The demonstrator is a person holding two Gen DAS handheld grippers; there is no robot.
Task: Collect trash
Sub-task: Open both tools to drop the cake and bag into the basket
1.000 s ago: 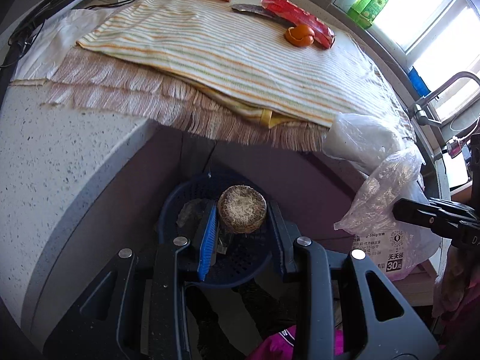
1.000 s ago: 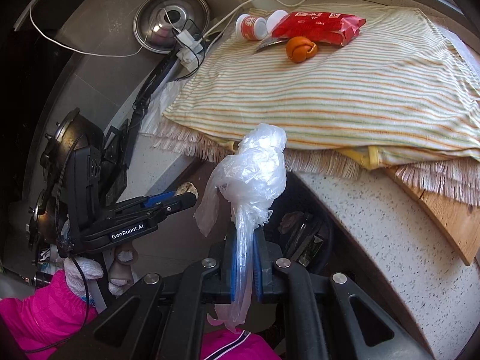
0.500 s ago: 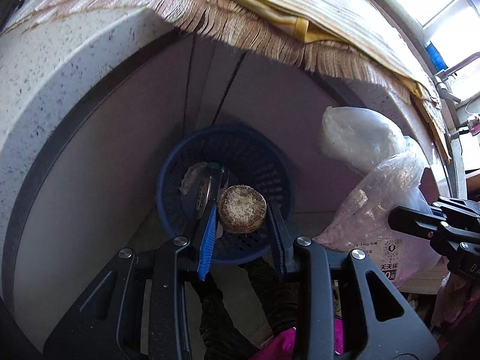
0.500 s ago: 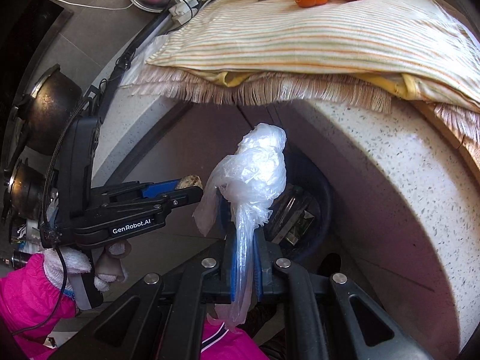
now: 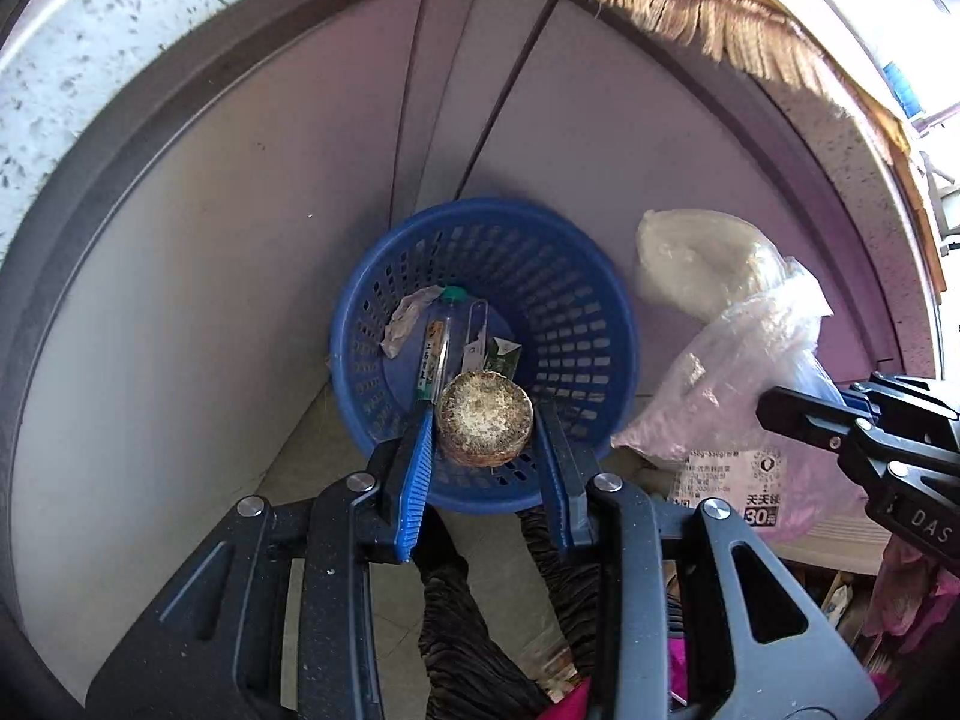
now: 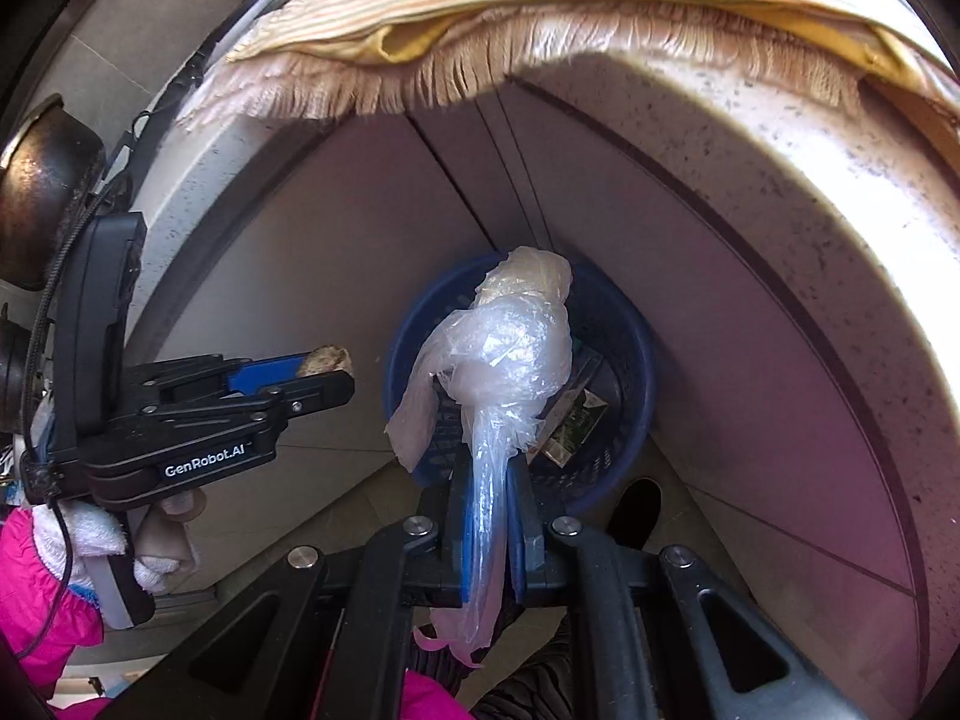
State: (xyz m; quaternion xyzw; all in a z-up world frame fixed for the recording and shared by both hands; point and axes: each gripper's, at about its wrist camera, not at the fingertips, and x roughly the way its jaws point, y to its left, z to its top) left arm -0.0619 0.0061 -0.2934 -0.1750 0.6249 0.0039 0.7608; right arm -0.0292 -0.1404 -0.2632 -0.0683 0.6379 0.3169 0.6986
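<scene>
A round brown mouldy cake-like disc (image 5: 485, 417) is clamped between the pads of my left gripper (image 5: 485, 420), which hangs over the near rim of a blue plastic waste basket (image 5: 576, 312) on the floor. Inside the basket lie a bottle with a green cap (image 5: 438, 348), crumpled paper and a small carton. My right gripper (image 6: 493, 480) is shut on the neck of a knotted clear plastic bag (image 6: 510, 348), held above the same basket (image 6: 624, 360). The left gripper (image 6: 327, 372) with the disc shows at the left of the right wrist view.
Grey cabinet doors (image 5: 240, 240) rise behind the basket under a speckled counter edge (image 6: 780, 138). A fringed striped cloth (image 6: 480, 0) overhangs the counter. A printed plastic bag (image 5: 750, 480) sits on the floor right of the basket. A person's dark trousers and pink sleeve (image 6: 36, 600) are below.
Both grippers have sunk below the counter toward the blue basket, which now looks larger. The countertop litter has left view. Both grips are unchanged.
</scene>
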